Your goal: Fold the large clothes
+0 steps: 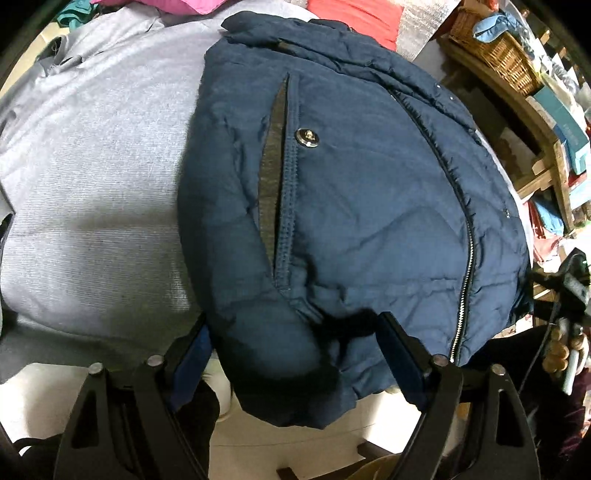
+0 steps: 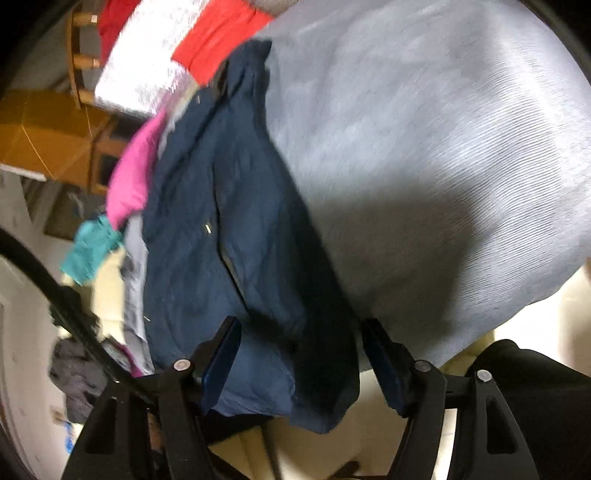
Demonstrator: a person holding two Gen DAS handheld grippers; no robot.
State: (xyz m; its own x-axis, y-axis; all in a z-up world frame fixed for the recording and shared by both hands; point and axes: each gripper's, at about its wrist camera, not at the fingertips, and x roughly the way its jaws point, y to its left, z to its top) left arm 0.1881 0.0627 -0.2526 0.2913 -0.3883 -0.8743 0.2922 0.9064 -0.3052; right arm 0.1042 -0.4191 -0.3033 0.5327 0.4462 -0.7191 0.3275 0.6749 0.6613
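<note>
A navy padded jacket (image 1: 351,192) lies on a grey cloth-covered table (image 1: 92,192), zipper and a snap-button pocket facing up. Its near edge hangs over the table's front. My left gripper (image 1: 295,354) is open, its jaws wide apart on either side of the jacket's hanging hem, not clamping it. In the right wrist view the same jacket (image 2: 229,240) runs along the grey cloth (image 2: 424,166), and my right gripper (image 2: 299,362) is open with the jacket's lower corner between its jaws. The right wrist view is blurred.
Red (image 1: 354,18) and pink (image 1: 177,5) garments lie at the table's far edge. A wicker basket (image 1: 495,48) and cluttered wooden shelves (image 1: 550,147) stand at the right. Pink (image 2: 136,173) and teal (image 2: 92,247) clothes hang beside the jacket. Pale floor lies below.
</note>
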